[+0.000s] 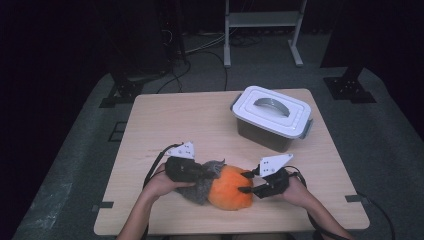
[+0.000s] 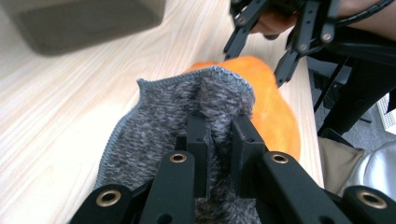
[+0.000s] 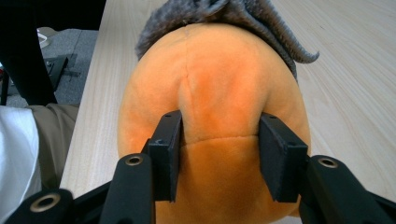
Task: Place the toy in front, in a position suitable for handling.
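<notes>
Pinching grey knit cover (image 2: pixel 177 107) tightly in my left gripper (image 2: pixel 219 135) while my right gripper (image 3: pixel 219 154) squeezes the orange plush (image 3: pixel 215 84) at the table's (image 1: pixel 165 120) near edge; I should pull apart steadily.

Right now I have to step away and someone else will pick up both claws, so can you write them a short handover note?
Left claw: shut on a fold of the grey knit cloth, near the table's front edge.
Right claw: jaws pressed into the sides of the orange plush, gripping it from the end opposite the cloth.
Things: the plush lies on the table, the cloth draped over its far end. A lidded white box stands apart, farther back on the right, lid on.
Done: both pieces gripped.
Left: probably pulling cloth and plush apart; they still overlap. The box is untouched.
</notes>
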Tool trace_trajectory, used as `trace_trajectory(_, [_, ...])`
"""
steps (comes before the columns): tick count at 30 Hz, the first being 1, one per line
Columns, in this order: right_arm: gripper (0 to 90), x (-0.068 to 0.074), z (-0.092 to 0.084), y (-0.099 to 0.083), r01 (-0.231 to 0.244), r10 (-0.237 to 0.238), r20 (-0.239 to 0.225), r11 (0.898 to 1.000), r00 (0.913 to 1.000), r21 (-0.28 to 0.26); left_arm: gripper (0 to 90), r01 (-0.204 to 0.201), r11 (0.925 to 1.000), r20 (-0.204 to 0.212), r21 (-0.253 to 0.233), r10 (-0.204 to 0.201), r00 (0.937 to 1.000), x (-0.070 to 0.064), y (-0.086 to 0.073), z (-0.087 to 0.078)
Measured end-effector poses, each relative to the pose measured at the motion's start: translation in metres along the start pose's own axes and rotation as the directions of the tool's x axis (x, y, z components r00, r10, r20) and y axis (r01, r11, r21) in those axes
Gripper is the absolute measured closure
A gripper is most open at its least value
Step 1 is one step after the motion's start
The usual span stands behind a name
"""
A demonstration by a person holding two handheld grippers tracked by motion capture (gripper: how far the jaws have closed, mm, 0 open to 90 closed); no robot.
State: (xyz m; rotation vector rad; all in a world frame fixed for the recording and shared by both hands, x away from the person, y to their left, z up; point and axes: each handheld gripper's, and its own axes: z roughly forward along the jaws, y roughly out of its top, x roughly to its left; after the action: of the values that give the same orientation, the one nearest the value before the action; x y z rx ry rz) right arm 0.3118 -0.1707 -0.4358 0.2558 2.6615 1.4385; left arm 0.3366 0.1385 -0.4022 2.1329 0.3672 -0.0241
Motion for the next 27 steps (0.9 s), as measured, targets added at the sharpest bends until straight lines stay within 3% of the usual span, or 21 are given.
trace_trajectory(4, [50.3,0.000,0.002,0.001,-0.004,0.004,0.009,1.000,1.0000,0.001,79.9,0.012,0.9999,0.031,0.008,-0.012,0.9995,-0.002,-0.005,0.007])
trace_trajectory(6, [50.2,0.000,0.003,0.002,0.001,-0.001,0.009,1.000,1.0000,0.006,79.9,0.010,0.9999,0.048,-0.014,-0.010,0.9988,-0.003,-0.004,0.008])
trace_trajectory(12, [50.2,0.000,0.004,0.002,0.002,-0.002,0.010,1.000,0.9999,-0.005,79.9,-0.046,0.9979,0.105,-0.046,0.051,0.9932,-0.015,0.017,0.013])
trace_trajectory(15, [50.3,0.001,0.005,0.003,0.000,0.000,0.014,1.000,0.9999,-0.002,79.9,-0.092,0.9957,0.088,0.001,0.092,0.9919,-0.022,0.026,0.021])
trace_trajectory(17, [50.5,0.002,0.004,0.002,0.009,-0.009,0.018,1.000,0.9998,0.000,79.9,-0.102,0.9941,0.074,0.036,0.099,0.9923,-0.022,0.024,0.025])
trace_trajectory(24, [51.2,0.003,0.004,0.002,0.029,-0.030,0.023,1.000,0.9993,0.005,79.7,-0.036,0.9986,0.023,0.040,0.035,0.9991,-0.008,-0.002,0.008])
trace_trajectory(27, [51.2,0.003,0.004,0.003,0.027,-0.027,0.021,1.000,0.9994,0.004,79.0,-0.016,0.9945,-0.041,0.104,0.021,0.9990,-0.001,-0.017,0.000])
